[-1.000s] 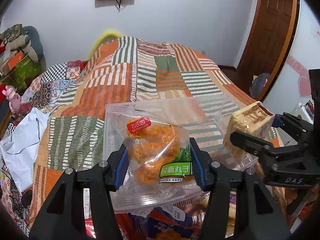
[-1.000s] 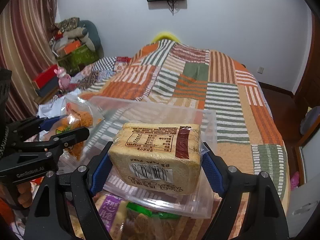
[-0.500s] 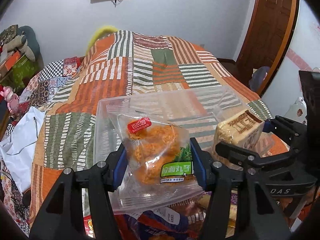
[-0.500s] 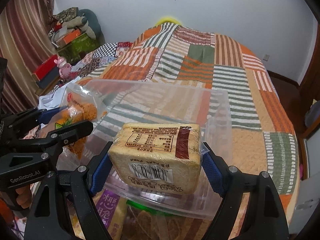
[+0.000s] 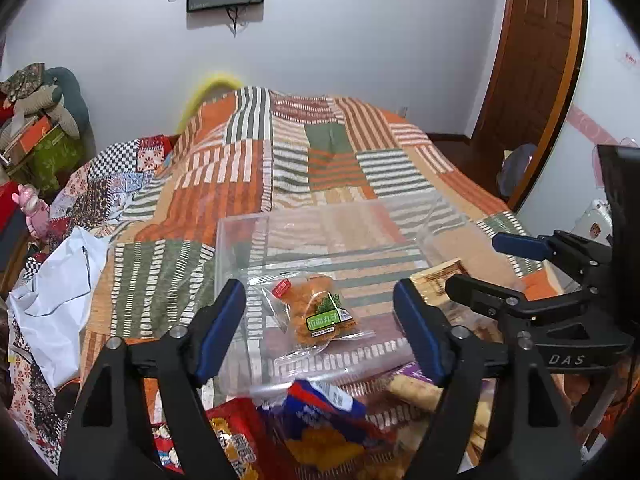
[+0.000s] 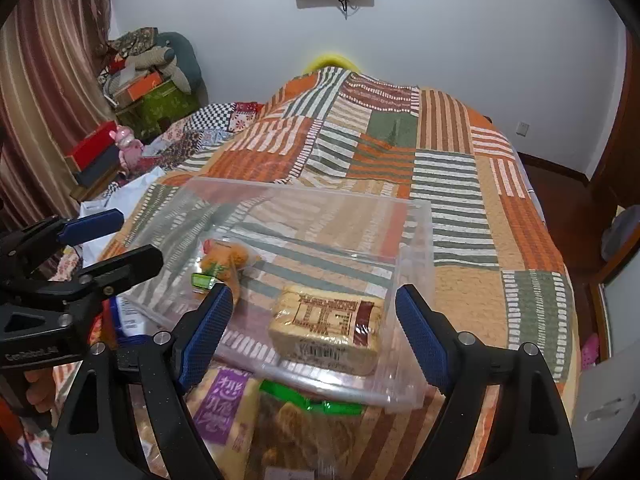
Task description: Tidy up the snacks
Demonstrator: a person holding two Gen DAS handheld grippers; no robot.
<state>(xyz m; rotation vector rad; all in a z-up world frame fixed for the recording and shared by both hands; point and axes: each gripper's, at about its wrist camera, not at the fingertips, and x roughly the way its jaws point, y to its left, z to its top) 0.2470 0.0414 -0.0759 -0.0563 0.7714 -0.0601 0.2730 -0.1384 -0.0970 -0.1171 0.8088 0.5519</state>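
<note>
A clear plastic bin (image 6: pixel 304 196) sits on the patchwork quilt. Inside it lies an orange snack packet with a green label (image 5: pixel 316 312), also visible from the right wrist as the orange packet (image 6: pixel 228 258). A wrapped bread block (image 6: pixel 328 328) lies in the bin's near right part; from the left wrist only a corner of the bread (image 5: pixel 436 276) shows. My left gripper (image 5: pixel 320 324) hangs just above the orange packet, its jaws opening, pads clear of it. My right gripper (image 6: pixel 314 332) stands open above the bread without touching it. Each wrist view shows the other gripper: right (image 5: pixel 484 260), left (image 6: pixel 116 240).
Loose snack packets crowd the near edge below the bin: a red one (image 5: pixel 236 444), a blue one (image 5: pixel 320 404), a purple one (image 6: pixel 224 404) and a green-topped one (image 6: pixel 312 400). A white bag (image 5: pixel 56 292) lies at the left. The quilt (image 6: pixel 460 184) stretches beyond the bin.
The orange packet left my left jaws and now lies in the bin; those jaws spread wider and lifted. The bread left my right jaws and rests in the bin.
</note>
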